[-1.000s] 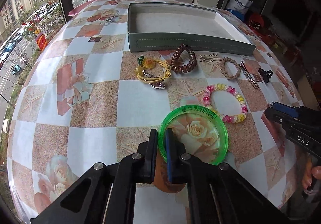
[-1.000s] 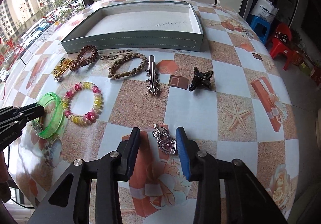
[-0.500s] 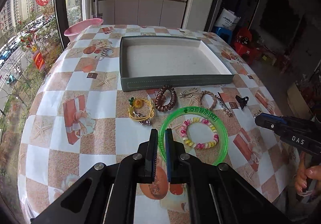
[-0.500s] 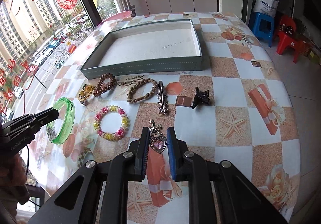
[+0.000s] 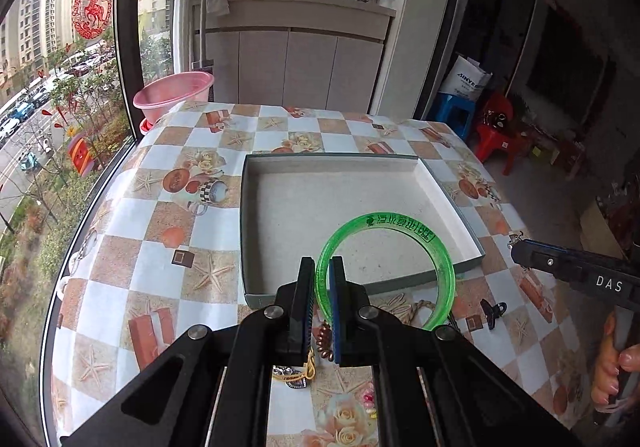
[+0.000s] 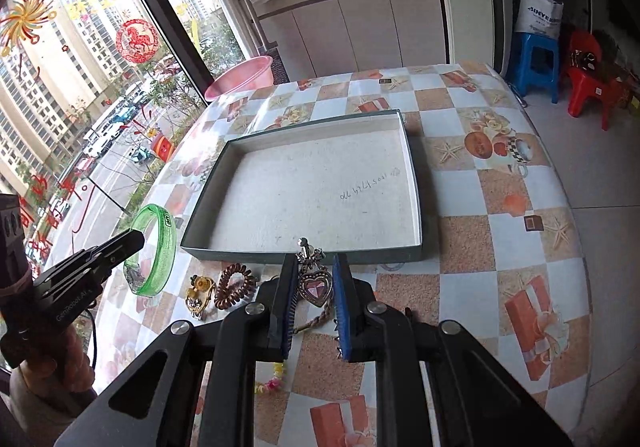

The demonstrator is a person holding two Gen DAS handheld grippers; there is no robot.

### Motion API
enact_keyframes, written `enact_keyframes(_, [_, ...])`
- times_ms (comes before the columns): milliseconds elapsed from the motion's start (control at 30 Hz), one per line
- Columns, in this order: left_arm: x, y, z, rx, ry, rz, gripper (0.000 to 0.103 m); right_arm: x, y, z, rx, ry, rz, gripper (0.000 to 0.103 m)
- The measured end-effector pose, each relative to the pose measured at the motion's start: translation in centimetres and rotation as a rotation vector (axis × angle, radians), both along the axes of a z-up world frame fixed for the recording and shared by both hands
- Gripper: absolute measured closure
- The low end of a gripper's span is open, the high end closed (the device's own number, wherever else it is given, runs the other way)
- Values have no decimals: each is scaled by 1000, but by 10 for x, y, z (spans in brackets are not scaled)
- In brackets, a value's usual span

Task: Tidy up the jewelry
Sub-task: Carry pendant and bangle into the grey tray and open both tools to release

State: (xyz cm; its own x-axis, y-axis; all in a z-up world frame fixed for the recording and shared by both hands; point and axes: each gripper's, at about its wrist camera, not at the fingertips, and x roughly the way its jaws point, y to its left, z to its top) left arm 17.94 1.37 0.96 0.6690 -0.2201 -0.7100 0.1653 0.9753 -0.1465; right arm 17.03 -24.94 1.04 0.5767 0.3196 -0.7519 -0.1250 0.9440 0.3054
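Note:
My left gripper (image 5: 322, 267) is shut on a clear green bangle (image 5: 432, 243) and holds it in the air over the near edge of the grey-green tray (image 5: 280, 183). The bangle (image 6: 160, 247) and left gripper (image 6: 136, 237) also show in the right wrist view, left of the tray (image 6: 414, 183). My right gripper (image 6: 315, 265) is shut on a heart pendant brooch (image 6: 316, 287), held up just before the tray's near wall. The right gripper (image 5: 520, 249) shows at the right of the left wrist view.
On the table in front of the tray lie a brown coil hair tie (image 6: 234, 285), a yellow charm piece (image 6: 198, 293), a braided bracelet (image 6: 316, 321), a bead bracelet (image 6: 272, 383) and a black claw clip (image 5: 494, 311). A pink basin (image 5: 172, 93) stands beyond the table's far edge.
Both grippers have risen and moved forward toward the tray. The bangle has been lifted off the table; the right gripper closed on the heart brooch and lifted it.

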Motion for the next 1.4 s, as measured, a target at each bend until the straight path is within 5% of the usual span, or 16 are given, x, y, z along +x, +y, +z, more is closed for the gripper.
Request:
enact_keyframes(667, [136,-37,-83,110,142,58,84,142,11,-78,-5,136,-60,84])
enact_keyframes(1033, [151,-42,-104,201,156,95,83,159,16,-101,-44,169,-53,83])
enact_keyframes(1067, [150,-43,-104,208,159,99,83,158,16,-101,-40,169,-51,79])
enact_keyframes(1167, [145,-43,-98,202,140,102,83,159,15,-98,-22,171,-57,43])
enact_keyframes(1400, [128,-41,-74,159,84,90,83,144,2,-78,109,141,-80,33])
